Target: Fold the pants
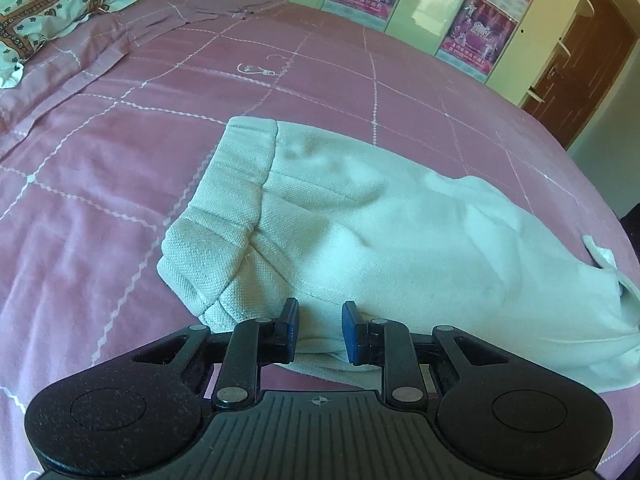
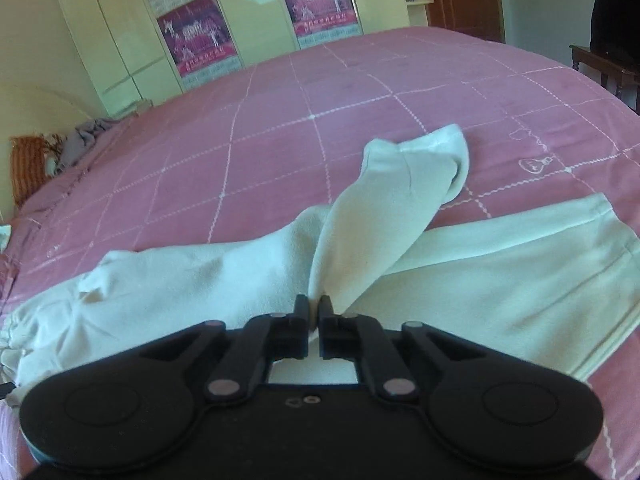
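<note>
Pants (image 1: pixel 360 232) lie pale and rumpled across the pink bed (image 1: pixel 120 160), waistband just ahead of the left gripper (image 1: pixel 320 320), whose jaws stand a little apart over the near hem, pinching nothing. The right gripper (image 2: pixel 315 308) is clamped on a fold of a leg (image 2: pixel 400 200), lifting it, probably to carry it over the other.

Both wrist views look steeply down, close over the pants (image 1: pixel 380 220) on the bed (image 1: pixel 120 160).
</note>
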Action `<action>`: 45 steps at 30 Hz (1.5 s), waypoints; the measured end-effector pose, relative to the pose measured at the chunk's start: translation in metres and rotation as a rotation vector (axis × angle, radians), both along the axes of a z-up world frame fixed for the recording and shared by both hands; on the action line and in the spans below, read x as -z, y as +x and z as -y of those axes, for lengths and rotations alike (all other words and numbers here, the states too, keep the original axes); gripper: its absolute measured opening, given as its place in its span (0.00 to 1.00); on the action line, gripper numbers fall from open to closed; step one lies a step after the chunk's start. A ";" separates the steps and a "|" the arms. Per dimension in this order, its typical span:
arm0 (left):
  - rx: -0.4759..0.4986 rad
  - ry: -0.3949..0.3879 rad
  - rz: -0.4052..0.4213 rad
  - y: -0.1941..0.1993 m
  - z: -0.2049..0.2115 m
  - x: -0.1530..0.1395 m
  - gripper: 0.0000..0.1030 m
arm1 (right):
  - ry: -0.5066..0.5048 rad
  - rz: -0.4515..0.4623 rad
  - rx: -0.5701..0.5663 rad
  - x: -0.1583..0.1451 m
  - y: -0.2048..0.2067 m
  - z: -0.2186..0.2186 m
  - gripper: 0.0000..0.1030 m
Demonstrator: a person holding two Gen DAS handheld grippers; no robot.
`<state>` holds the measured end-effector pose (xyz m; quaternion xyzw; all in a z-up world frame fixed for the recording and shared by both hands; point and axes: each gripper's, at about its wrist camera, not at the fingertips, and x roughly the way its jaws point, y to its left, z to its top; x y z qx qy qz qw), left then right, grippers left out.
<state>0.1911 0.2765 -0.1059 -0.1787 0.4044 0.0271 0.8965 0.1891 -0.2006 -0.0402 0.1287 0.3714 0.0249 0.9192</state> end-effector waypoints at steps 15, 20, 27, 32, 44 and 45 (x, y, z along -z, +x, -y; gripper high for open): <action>-0.010 -0.060 -0.011 0.007 -0.006 0.007 0.23 | -0.253 -0.051 -0.040 0.016 0.037 0.007 0.42; -0.006 -0.084 -0.013 0.006 -0.011 0.008 0.23 | -0.336 -0.090 -0.026 0.020 0.054 0.018 0.04; 0.004 -0.053 -0.014 0.006 -0.007 0.006 0.23 | -0.086 -0.104 0.144 0.012 -0.029 0.074 0.10; 0.011 -0.056 -0.022 0.009 -0.009 0.006 0.23 | -0.169 -0.079 0.112 0.024 -0.038 0.072 0.37; -0.016 -0.127 -0.021 0.008 -0.017 0.010 0.23 | -0.622 -0.069 -0.222 0.027 0.065 0.012 0.07; -0.016 -0.129 -0.020 0.008 -0.018 0.010 0.23 | -0.584 -0.074 -0.185 0.023 0.067 0.020 0.05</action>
